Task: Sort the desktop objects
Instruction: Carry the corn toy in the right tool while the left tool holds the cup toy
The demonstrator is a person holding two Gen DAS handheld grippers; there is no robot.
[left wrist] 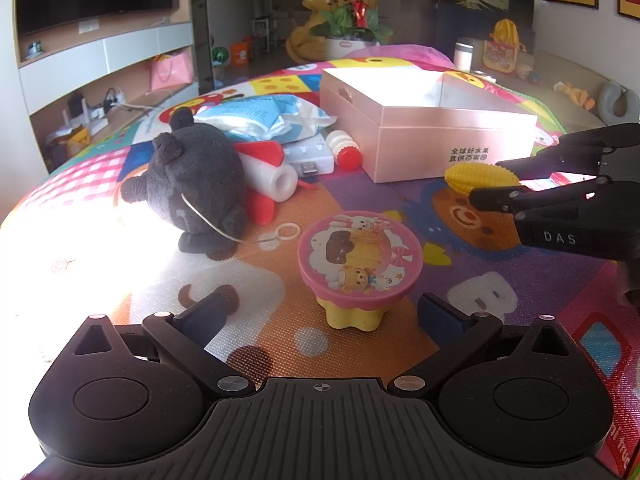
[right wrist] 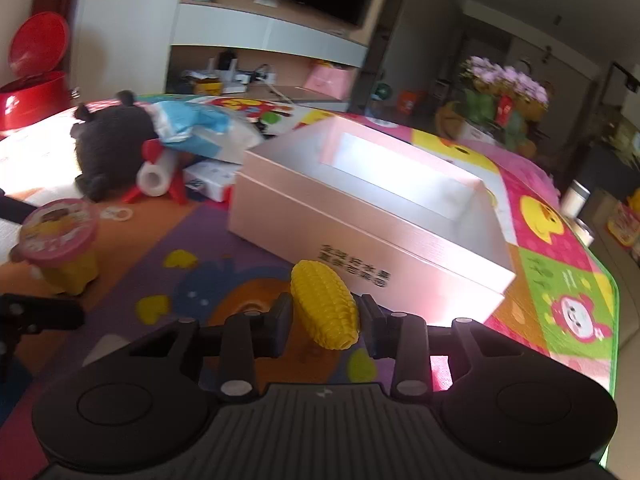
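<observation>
My right gripper (right wrist: 325,322) is shut on a yellow toy corn cob (right wrist: 325,305) and holds it above the mat, just in front of the open pink box (right wrist: 360,236). In the left wrist view the right gripper (left wrist: 502,180) comes in from the right with the corn (left wrist: 480,176) beside the box (left wrist: 452,140). My left gripper (left wrist: 332,312) is open, its fingers on either side of a yellow pudding cup with a pink cartoon lid (left wrist: 358,260), not touching it. The cup also shows in the right wrist view (right wrist: 60,236).
A black plush toy (left wrist: 196,184), a white and red toy rocket (left wrist: 266,172), a blue tissue pack (left wrist: 264,116), a white power strip (left wrist: 310,156) and a small red-capped bottle (left wrist: 346,150) lie left of the box on the colourful play mat (left wrist: 360,196). A flower pot (left wrist: 352,20) stands behind.
</observation>
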